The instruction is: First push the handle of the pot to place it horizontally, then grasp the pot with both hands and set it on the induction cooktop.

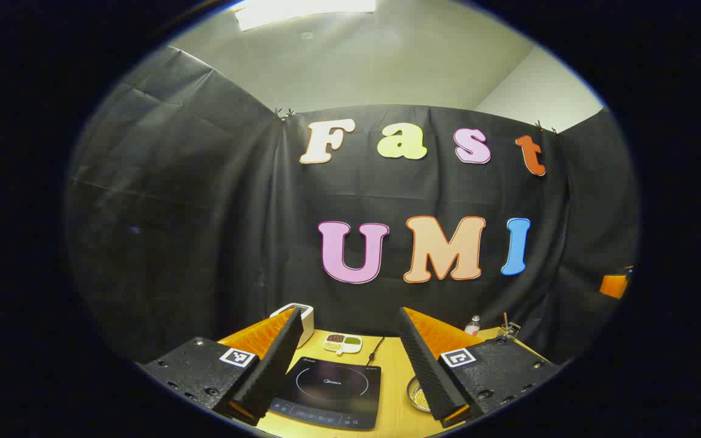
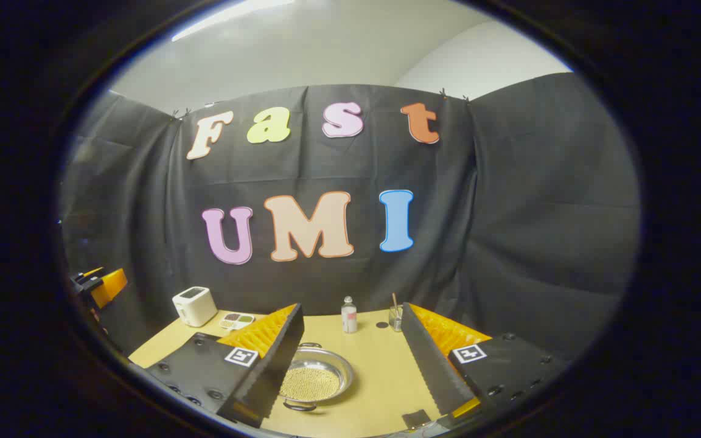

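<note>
Beyond the spread jaws we see a white boxy toaster (image 2: pixel 195 306) far left on the tan wooden tabletop (image 2: pixel 381 377) — beside it a small divided dish of grains (image 2: pixel 237 320). Between the jaws stand a clear capped bottle (image 2: pixel 348 315) and a glass with a stick (image 2: pixel 395 316).

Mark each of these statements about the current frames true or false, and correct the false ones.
1. The pot sits on the induction cooktop. False: it rests on the table, not on the cooktop.
2. The pot holds small yellowish grains. True.
3. The left hand-held gripper is shut on the pot. False: it is open above the cooktop.
4. The right hand-held gripper is open. True.
5. A white toaster stands near the wall. True.
</note>
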Action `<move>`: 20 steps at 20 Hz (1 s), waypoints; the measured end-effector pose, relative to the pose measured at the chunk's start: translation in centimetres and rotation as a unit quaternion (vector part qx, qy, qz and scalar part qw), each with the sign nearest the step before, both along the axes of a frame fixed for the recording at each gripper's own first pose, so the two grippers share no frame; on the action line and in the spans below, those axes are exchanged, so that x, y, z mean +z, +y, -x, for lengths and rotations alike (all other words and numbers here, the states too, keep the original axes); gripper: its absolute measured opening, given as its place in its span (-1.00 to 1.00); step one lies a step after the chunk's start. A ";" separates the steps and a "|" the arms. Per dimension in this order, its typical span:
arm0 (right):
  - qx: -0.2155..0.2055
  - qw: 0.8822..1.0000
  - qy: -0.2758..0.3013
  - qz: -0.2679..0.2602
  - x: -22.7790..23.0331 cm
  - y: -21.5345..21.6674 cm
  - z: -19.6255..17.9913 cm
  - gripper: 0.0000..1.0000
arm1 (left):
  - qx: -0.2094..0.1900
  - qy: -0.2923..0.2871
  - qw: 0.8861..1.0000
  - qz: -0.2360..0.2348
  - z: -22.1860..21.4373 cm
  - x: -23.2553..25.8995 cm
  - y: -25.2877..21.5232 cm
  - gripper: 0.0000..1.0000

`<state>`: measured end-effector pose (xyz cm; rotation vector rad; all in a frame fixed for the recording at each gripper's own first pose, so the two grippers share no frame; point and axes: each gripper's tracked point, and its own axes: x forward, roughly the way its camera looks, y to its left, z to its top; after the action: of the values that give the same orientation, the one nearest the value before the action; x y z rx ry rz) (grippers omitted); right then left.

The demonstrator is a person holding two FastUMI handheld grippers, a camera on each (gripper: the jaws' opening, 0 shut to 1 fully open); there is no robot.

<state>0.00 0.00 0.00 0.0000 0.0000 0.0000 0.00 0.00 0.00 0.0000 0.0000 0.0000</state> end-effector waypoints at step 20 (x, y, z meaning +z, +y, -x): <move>0.014 0.997 0.048 -0.053 -4.0 2.5 0.2 0.59 | -0.027 0.031 0.999 0.004 -0.4 -3.2 0.7 0.83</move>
<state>-0.20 2.47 -4.01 0.1055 0.0968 0.0271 0.37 0.72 -3.21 -0.0079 0.0612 -0.0544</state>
